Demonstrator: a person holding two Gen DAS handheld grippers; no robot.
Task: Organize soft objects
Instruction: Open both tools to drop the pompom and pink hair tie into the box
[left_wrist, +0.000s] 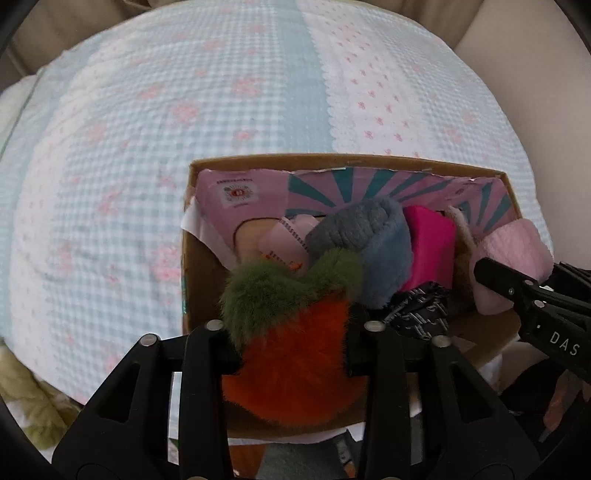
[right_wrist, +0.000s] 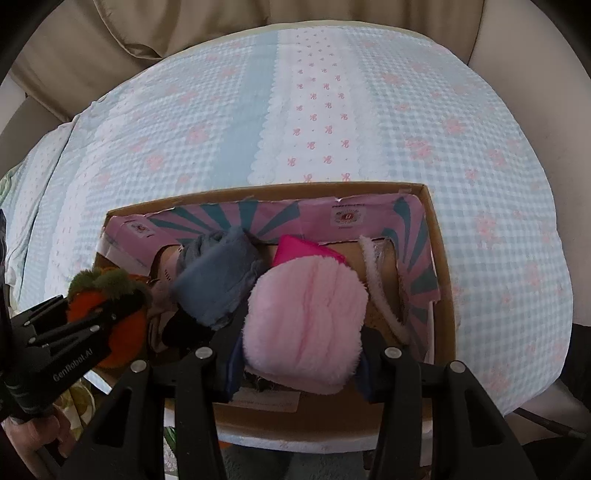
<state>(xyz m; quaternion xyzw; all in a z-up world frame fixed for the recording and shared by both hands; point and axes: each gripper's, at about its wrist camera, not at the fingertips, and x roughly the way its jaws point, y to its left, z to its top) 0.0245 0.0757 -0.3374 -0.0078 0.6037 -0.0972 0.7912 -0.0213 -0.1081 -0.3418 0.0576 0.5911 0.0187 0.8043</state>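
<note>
You are gripping the orange plush carrot (left_wrist: 295, 365) in your left gripper (left_wrist: 293, 354) and clamping the pink fluffy pad (right_wrist: 304, 325) in your right gripper (right_wrist: 295, 369), both over the cardboard box (right_wrist: 441, 258); releasing both at once is risking the 2 spilling over the crowded near wall

A: What can't you make out in the cardboard box (left_wrist: 325, 159)?

B: The dark patterned cloth (left_wrist: 421, 314) at five o'clock of the blue-grey plush (left_wrist: 384, 254) is mostly buried; its print is unreadable. The pink label (left_wrist: 240, 194) text at ten o'clock is too small.

A: And the box floor?

B: Covered by the orange and green plush (left_wrist: 295, 354) and the pink fluffy pad (right_wrist: 306, 325). The near wall is hidden behind both grippers' fingers.

A: The magenta pouch (right_wrist: 306, 251)?

B: Only its top edge shows, at twelve o'clock of the pad.
</note>
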